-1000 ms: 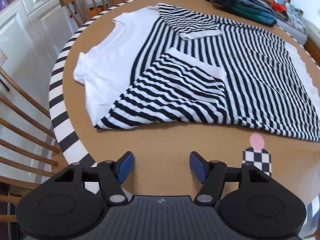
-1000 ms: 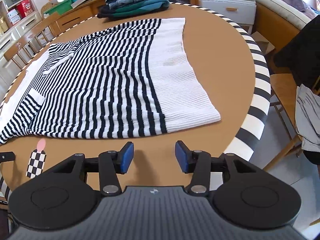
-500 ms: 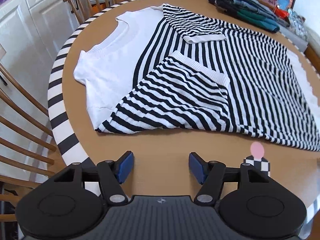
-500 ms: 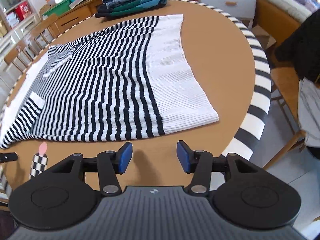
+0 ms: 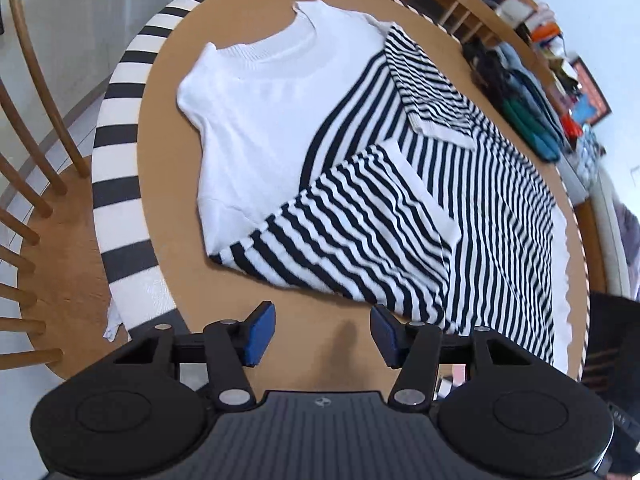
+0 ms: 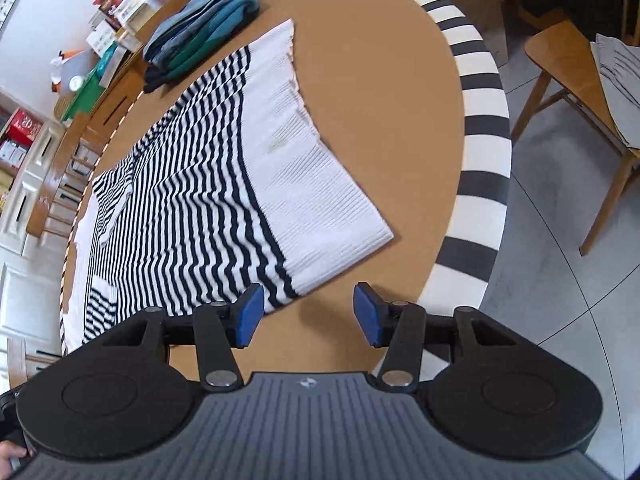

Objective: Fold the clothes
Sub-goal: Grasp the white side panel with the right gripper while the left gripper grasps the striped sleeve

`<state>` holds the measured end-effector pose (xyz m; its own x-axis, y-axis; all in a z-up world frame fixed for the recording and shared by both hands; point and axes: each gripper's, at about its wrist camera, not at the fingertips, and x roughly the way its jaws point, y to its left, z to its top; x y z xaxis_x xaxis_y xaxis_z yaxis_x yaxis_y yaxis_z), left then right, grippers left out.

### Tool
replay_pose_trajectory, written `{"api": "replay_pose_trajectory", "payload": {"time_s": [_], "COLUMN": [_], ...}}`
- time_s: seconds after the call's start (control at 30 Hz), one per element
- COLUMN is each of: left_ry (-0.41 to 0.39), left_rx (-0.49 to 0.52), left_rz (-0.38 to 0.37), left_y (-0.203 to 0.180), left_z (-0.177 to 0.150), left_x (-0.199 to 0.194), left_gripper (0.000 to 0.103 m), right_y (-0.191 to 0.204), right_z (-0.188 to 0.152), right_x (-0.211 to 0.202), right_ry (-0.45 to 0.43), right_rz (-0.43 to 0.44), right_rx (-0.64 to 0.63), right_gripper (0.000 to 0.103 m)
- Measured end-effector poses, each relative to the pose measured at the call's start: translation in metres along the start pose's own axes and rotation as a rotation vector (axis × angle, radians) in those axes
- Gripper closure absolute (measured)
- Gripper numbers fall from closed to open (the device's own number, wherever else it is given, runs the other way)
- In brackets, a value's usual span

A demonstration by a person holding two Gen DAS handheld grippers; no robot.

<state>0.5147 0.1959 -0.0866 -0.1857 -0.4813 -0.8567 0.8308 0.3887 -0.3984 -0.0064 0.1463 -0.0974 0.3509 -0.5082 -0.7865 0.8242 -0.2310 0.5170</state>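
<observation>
A black-and-white striped knit sweater (image 5: 472,184) lies flat on the round brown table (image 5: 172,184), white yoke and neck to the far left, both striped sleeves folded in over the body. Its white ribbed hem (image 6: 316,196) shows in the right wrist view. My left gripper (image 5: 322,334) hovers open just short of the near sleeve's folded edge (image 5: 340,248), nothing between its blue pads. My right gripper (image 6: 308,314) is open just in front of the hem's near corner, holding nothing.
A stack of folded blue, teal and dark clothes (image 6: 200,36) sits at the table's far edge. The table has a black-and-white striped rim (image 6: 480,160). Wooden chairs (image 5: 24,208) stand at the left and another chair (image 6: 576,76) at the right with grey cloth on it.
Both grippers have moved closer to the sweater's near edge and tilted outward, the left towards the neck end, the right towards the hem. The checkered marker is out of view. The sweater has not moved.
</observation>
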Motion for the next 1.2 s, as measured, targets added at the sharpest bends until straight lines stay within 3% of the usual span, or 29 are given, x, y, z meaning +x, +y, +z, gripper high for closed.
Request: {"api": "replay_pose_trajectory", "payload": {"time_s": [0.1, 0.47, 0.63, 0.9, 0.97, 1.07, 1.2], "left_ry": [-0.016, -0.027, -0.041, -0.051, -0.055, -0.067, -0.085], "left_rx": [-0.013, -0.145, -0.195, -0.257, -0.244, -0.25, -0.259], "left_rz": [0.009, -0.027, -0.02, -0.01, 0.007, 0.015, 0.025], "left_y": [-0.001, 0.01, 0.01, 0.012, 0.01, 0.013, 0.017], "left_z": [0.004, 0.017, 0.021, 0.027, 0.026, 0.024, 0.021], "left_x": [0.002, 0.007, 0.009, 0.011, 0.01, 0.01, 0.009], "left_gripper": [0.047, 0.047, 0.047, 0.047, 0.052, 0.084, 0.096], "right_y": [0.0, -0.027, -0.022, 0.002, 0.006, 0.001, -0.007], "right_z": [0.003, 0.014, 0.011, 0.006, 0.006, 0.007, 0.009], "right_x": [0.003, 0.006, 0.01, 0.017, 0.018, 0.02, 0.02], "right_ry": [-0.007, -0.068, -0.11, -0.161, -0.163, -0.161, -0.158], "right_rz": [-0.004, 0.038, 0.005, -0.104, -0.134, -0.149, -0.129], "right_rx": [0.015, 0.278, 0.302, 0.213, 0.188, 0.216, 0.236], "right_gripper": [0.051, 0.053, 0.052, 0.054, 0.067, 0.092, 0.097]}}
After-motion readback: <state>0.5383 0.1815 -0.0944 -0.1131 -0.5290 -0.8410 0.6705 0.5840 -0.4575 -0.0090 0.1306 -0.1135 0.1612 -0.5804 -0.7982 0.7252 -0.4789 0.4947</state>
